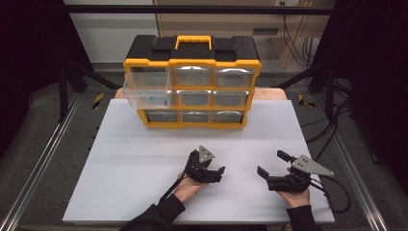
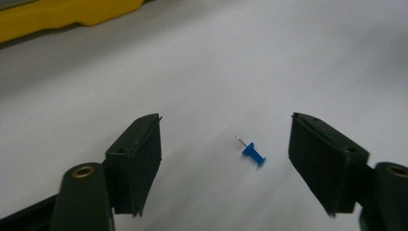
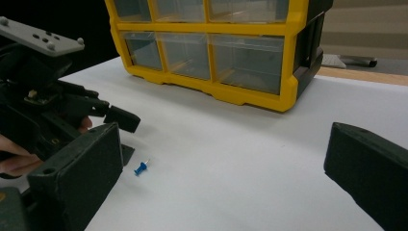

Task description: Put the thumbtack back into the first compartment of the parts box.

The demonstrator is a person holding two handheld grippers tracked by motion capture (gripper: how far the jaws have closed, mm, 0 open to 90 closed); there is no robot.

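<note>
A: What sits nearest to you?

B: Your two hands at the near edge of the white table (image 1: 120,159). Your left gripper (image 1: 217,174) is near the middle, your right gripper (image 1: 270,167) a little to its right. Both rest low over the table, their tips turned toward each other.

A: How do the tongs stand?

B: Your left gripper has its jaws spread wide and grips nothing. Your right gripper is also wide open, with nothing between its jaws.

A: Where is the pin?

B: A small blue push pin (image 2: 254,153) lies on its side on the bare table, in the gap between your left gripper's open jaws and touching neither. In the left gripper view its metal point aims up and left. In the right gripper view the pin (image 3: 140,168) lies just beside your left gripper's tips.

A: And farther off?

B: At the far side of the table stands a yellow and black organizer (image 1: 192,82) with clear drawers. Its top left drawer (image 1: 148,89) is pulled out toward you; a small blue item lies in it, too small to tell
</note>
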